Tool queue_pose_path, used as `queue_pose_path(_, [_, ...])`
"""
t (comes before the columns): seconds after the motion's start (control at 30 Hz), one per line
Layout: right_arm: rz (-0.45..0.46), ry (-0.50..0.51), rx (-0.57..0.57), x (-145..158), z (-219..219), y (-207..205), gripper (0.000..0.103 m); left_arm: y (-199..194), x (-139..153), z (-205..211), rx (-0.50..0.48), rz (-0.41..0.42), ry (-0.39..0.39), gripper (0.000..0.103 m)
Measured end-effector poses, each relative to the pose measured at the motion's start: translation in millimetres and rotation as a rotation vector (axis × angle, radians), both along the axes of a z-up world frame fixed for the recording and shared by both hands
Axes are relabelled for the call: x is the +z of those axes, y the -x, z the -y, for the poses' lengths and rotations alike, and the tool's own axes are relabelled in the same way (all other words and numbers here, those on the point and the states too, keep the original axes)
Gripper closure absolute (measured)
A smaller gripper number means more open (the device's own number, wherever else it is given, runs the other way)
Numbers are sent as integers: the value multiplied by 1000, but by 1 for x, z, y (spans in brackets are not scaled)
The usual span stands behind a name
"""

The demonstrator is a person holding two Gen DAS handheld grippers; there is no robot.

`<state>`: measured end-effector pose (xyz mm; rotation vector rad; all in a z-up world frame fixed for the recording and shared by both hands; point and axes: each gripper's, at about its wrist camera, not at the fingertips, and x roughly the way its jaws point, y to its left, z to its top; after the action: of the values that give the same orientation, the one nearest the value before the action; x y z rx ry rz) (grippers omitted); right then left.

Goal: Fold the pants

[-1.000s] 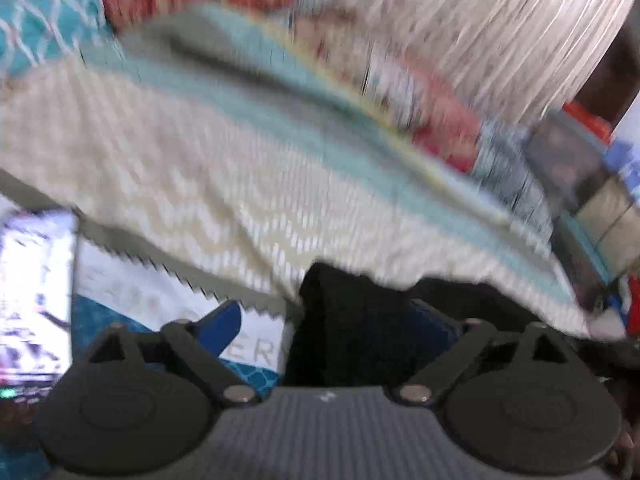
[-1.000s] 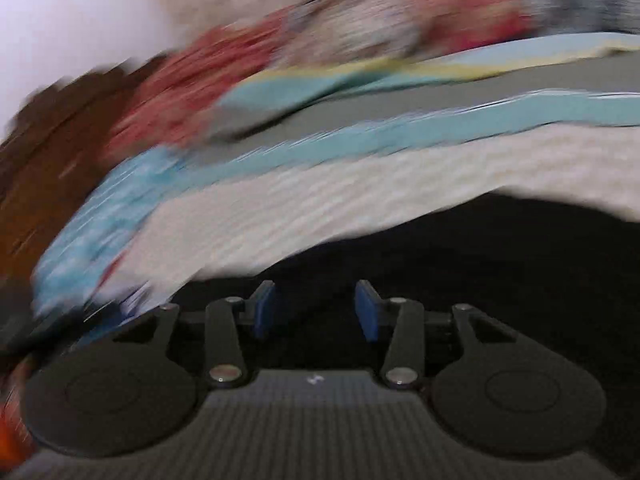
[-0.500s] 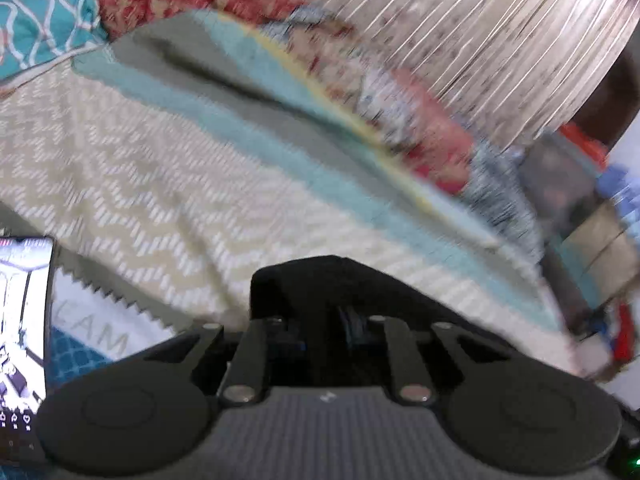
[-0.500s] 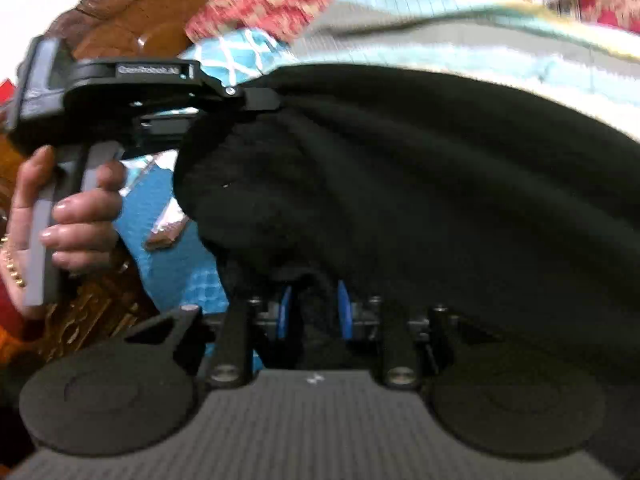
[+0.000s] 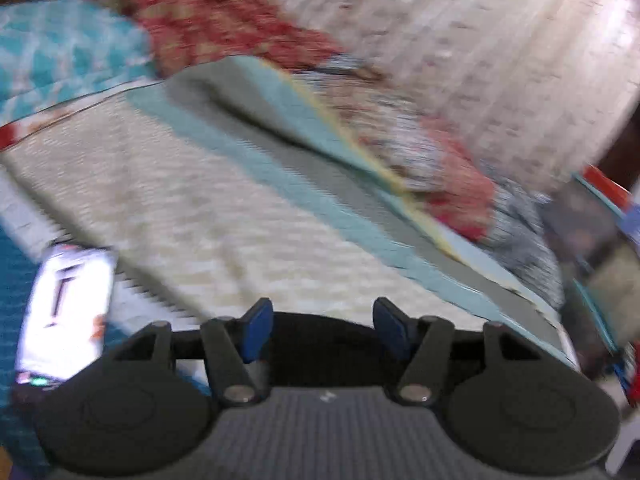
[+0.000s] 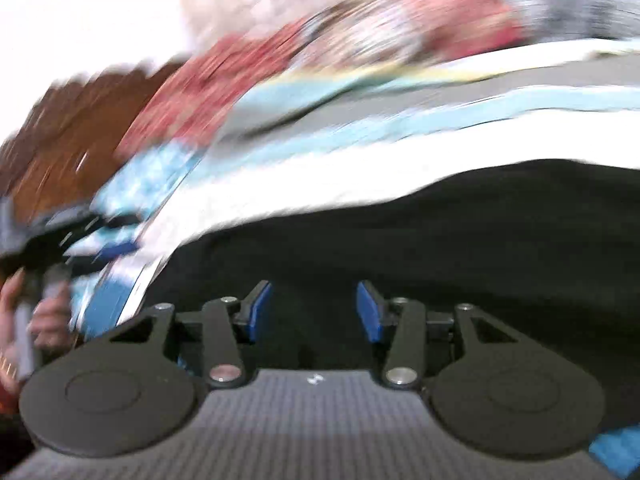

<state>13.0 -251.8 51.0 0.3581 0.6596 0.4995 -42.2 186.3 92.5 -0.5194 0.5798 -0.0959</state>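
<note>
Both grippers, left point(image 5: 322, 330) and right point(image 6: 314, 312), were opening, jaws off the black pants point(image 6: 460, 232) I'd clamped: fold laid

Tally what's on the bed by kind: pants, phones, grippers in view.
Black pants: 1
Phone, screen lit: 1
Grippers: 2, the left gripper and right gripper, both with blue fingers apart and opening, gripping nothing
Total: 4

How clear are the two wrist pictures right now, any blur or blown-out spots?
Left wrist view: bedspread streaked with motion blur, phone screen glaring white, hand-held gripper fairly sharp.
Right wrist view: heavier smear, white band beside the black pants overexposed, upper-left corner washed out, fisheye bending at the edges.
</note>
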Motion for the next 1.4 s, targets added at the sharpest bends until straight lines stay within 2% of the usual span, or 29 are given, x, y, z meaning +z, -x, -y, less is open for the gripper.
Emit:
queue_pose_path(0.1, [9,-51,-206,-5,59,18,54,-6,3,50,-171,7,-23,46])
queue_pose_path(0.23, [15,-100,-485,-15,145,53,53,-20,-21,123,-336,-82,-93,47])
queue_pose_path(0.33, [-7,-114,-658,-27,194,78,52,-29,-50,153,-367,-192,-112,47])
queue_pose_path(0.4, [-22,-144,-757,-39,224,90,52,-38,-70,160,-347,-258,-146,49])
queue_pose_path(0.43, [-26,-165,-793,-43,236,98,52,-39,-81,161,-313,-304,-180,58])
queue_pose_path(0.47, [-35,-192,-825,-49,251,102,52,-42,-91,159,-287,-350,-200,64])
queue_pose_path(0.5, [-47,-228,-851,-56,263,101,52,-42,-94,156,-273,-347,-198,68])
queue_pose_path(0.57, [-68,-302,-893,-69,282,102,52,-42,-92,152,-258,-367,-164,68])
queue_pose_path(0.63, [-55,-413,-909,-80,297,104,52,-45,-87,154,-236,-397,-164,68])
queue_pose_path(0.77, [10,-569,-922,-90,321,106,53,-47,-84,169,-217,-421,-225,66])
queue_pose_path(0.83, [25,-613,-953,-93,335,108,53,-46,-81,178,-218,-423,-256,60])
queue_pose_path(1.0, [-2,-687,-980,-95,372,86,56,-43,-74,191,-220,-424,-290,58])
queue_pose_path(1.07, [-5,-647,-980,-88,375,78,60,-41,-68,195,-211,-409,-280,58])
queue_pose_path(1.1, [-18,-612,-971,-84,376,73,71,-40,-63,197,-207,-394,-270,59])
queue_pose_path(1.13, [-35,-581,-959,-80,374,68,86,-38,-58,198,-206,-379,-255,59])
queue_pose_path(1.17, [-35,-564,-954,-76,373,66,89,-36,-52,199,-211,-363,-235,59])
queue_pose_path(1.27, [44,-450,-887,-52,353,66,92,-32,-34,208,-266,-307,-157,59])
queue_pose_path(1.4, [129,-178,-717,-6,288,56,92,-35,-16,238,-412,-251,-77,56])
